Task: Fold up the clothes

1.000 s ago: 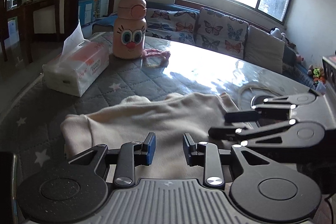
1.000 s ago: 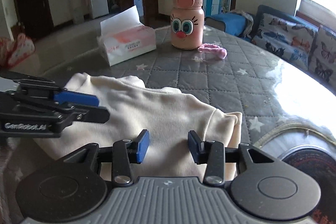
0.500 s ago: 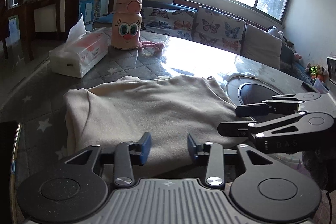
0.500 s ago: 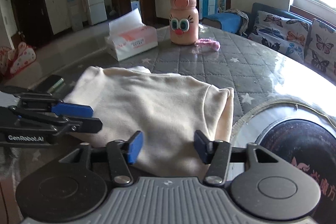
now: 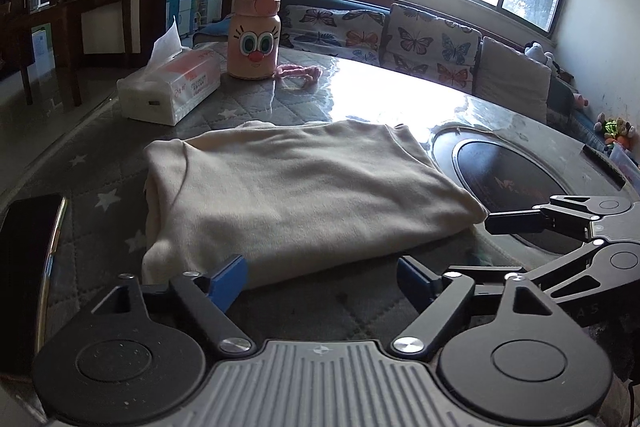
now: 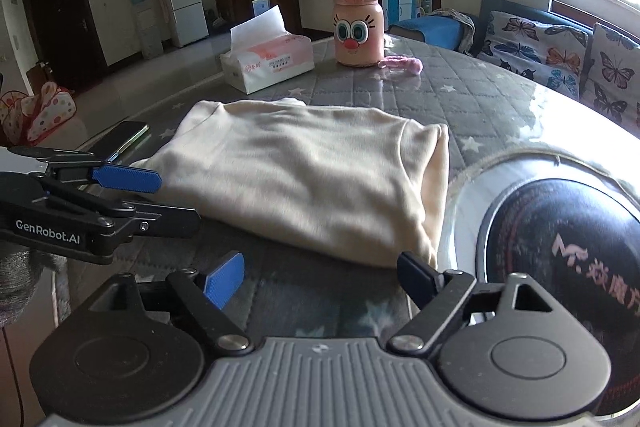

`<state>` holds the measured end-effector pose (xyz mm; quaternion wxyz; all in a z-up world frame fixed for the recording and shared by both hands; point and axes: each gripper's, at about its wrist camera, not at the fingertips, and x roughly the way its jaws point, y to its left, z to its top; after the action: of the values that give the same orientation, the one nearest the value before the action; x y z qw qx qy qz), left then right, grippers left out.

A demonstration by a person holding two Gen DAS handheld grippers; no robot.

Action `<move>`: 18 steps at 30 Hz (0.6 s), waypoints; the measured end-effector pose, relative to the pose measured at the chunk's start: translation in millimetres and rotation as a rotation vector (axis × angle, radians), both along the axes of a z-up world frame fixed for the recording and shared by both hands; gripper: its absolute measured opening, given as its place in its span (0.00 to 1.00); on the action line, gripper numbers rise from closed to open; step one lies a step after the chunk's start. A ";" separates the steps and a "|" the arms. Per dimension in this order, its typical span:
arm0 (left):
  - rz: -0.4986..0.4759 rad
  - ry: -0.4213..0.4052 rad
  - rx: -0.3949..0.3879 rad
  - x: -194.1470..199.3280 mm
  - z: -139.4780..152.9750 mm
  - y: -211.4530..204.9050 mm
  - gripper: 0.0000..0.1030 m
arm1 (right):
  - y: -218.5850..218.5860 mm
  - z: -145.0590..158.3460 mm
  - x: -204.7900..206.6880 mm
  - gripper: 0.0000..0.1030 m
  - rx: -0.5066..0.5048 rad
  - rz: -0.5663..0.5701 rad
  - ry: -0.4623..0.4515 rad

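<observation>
A cream garment (image 5: pixel 296 187) lies folded into a flat rectangle on the grey quilted table (image 5: pixel 304 107); it also shows in the right wrist view (image 6: pixel 312 179). My left gripper (image 5: pixel 322 277) is open and empty, just short of the garment's near edge. My right gripper (image 6: pixel 322 275) is open and empty, at the near right corner of the garment. Each gripper shows in the other's view, the right one (image 5: pixel 532 231) beside the garment's right corner, the left one (image 6: pixel 148 195) at its left edge.
A tissue box (image 5: pixel 168 89), a pink cartoon bottle (image 5: pixel 256 35) and a pink hair tie (image 5: pixel 300 71) stand at the far side. A phone (image 5: pixel 28 259) lies left of the garment. A round black hob (image 6: pixel 560 247) is set into the table on the right.
Both grippers have drawn back off the garment toward the near edge and opened wider. The garment now lies flat and folded, free of both grippers.
</observation>
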<state>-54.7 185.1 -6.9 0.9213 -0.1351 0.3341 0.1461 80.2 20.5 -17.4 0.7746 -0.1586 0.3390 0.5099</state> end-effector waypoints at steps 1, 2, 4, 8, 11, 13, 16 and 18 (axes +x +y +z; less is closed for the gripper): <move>0.000 0.002 0.004 -1.3 -0.1 -2.3 0.88 | -1.7 -0.5 -1.4 0.88 -0.001 -0.002 0.000; 0.001 0.004 0.007 -2.6 -0.3 -4.9 0.90 | -3.9 -1.2 -3.5 0.91 -0.003 -0.004 0.000; 0.004 0.006 0.011 -5.1 -0.9 -8.7 0.93 | -8.1 -2.5 -7.7 0.93 -0.006 -0.007 -0.001; 0.012 0.007 0.022 -10.1 -2.9 -16.4 0.99 | -14.1 -3.4 -14.6 0.97 -0.011 -0.006 -0.012; 0.019 0.011 0.031 -12.8 -3.8 -21.9 1.00 | -20.3 -2.8 -19.5 1.00 -0.010 -0.013 -0.023; 0.023 0.013 0.037 -14.5 -3.6 -25.0 1.00 | -24.1 -3.1 -21.8 1.00 -0.009 -0.016 -0.024; 0.029 0.013 0.050 -17.2 -2.2 -28.9 1.00 | -28.6 -4.5 -24.5 1.00 -0.014 -0.026 -0.030; 0.035 0.010 0.052 -19.3 -1.4 -30.4 1.00 | -31.5 -5.0 -26.1 1.00 -0.014 -0.033 -0.033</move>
<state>-74.0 154.7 -8.3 0.9200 -0.1164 0.3326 0.1717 54.1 -11.0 -22.4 0.7872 -0.1667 0.3322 0.4922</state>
